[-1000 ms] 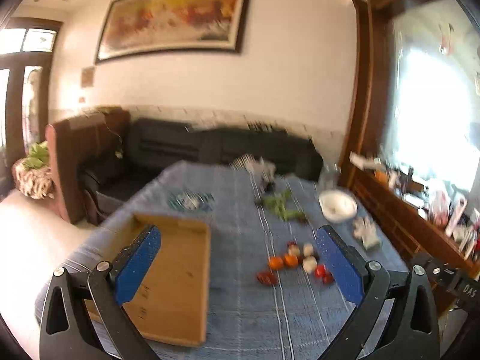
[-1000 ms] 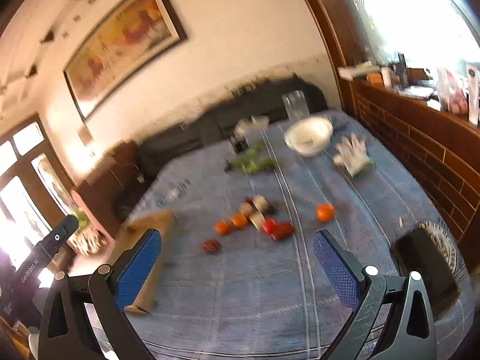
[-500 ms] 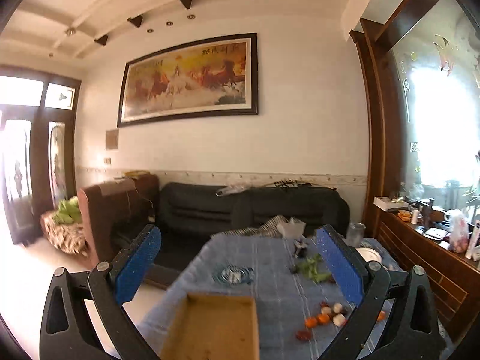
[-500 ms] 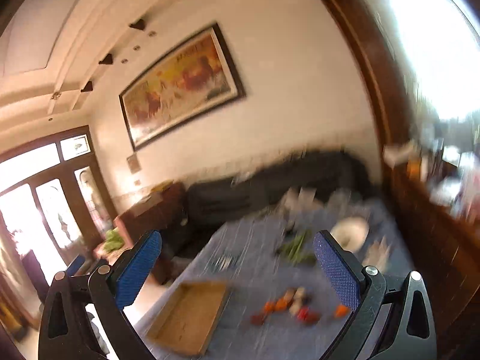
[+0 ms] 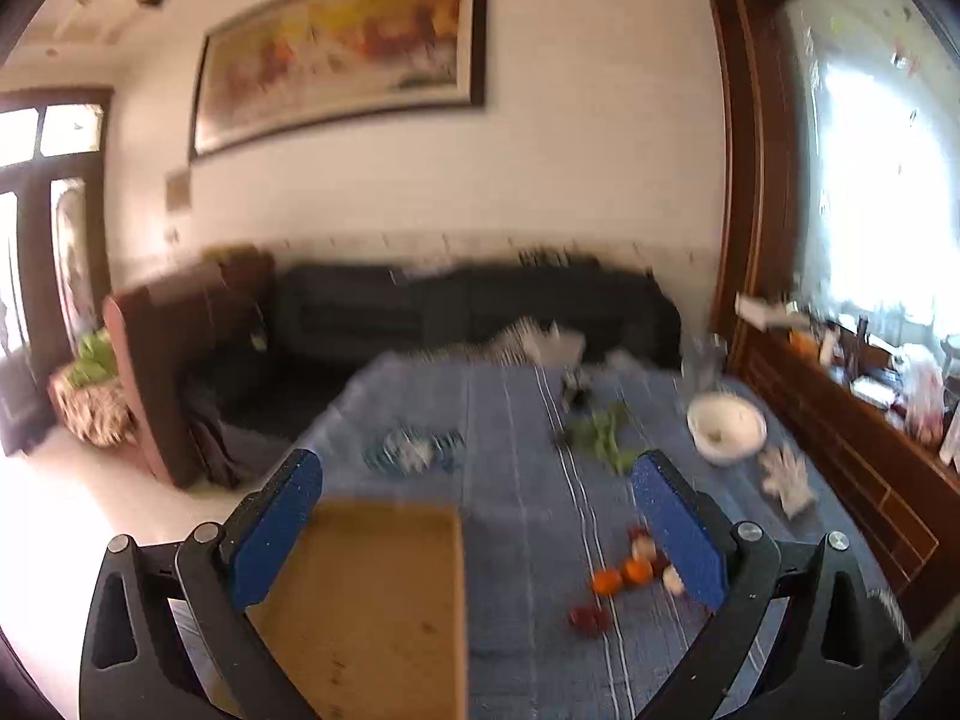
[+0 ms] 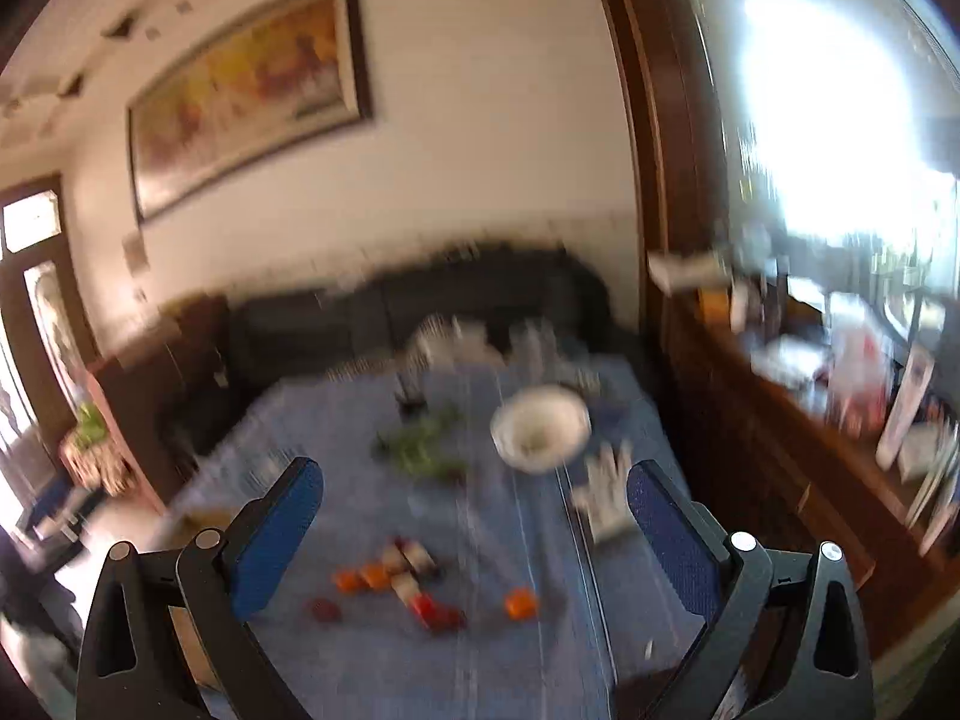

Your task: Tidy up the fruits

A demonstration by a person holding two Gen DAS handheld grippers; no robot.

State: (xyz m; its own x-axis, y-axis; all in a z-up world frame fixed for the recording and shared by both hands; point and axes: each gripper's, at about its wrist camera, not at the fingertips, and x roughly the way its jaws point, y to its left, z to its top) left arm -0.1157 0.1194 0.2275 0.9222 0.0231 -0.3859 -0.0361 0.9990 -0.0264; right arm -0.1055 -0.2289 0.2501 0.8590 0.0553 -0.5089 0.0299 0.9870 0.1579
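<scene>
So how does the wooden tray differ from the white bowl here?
The tray is flat, rectangular and brown; the bowl is round, deep and white. The tray lies near the left gripper, at the table's left edge; the bowl sits farther back on the right. Both rest on the blue cloth, and neither holds fruit.

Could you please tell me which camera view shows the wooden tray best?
The left wrist view: the tray fills the lower left, between the open left gripper's fingers. The right wrist view catches only a blurred sliver beside its left finger.
</scene>
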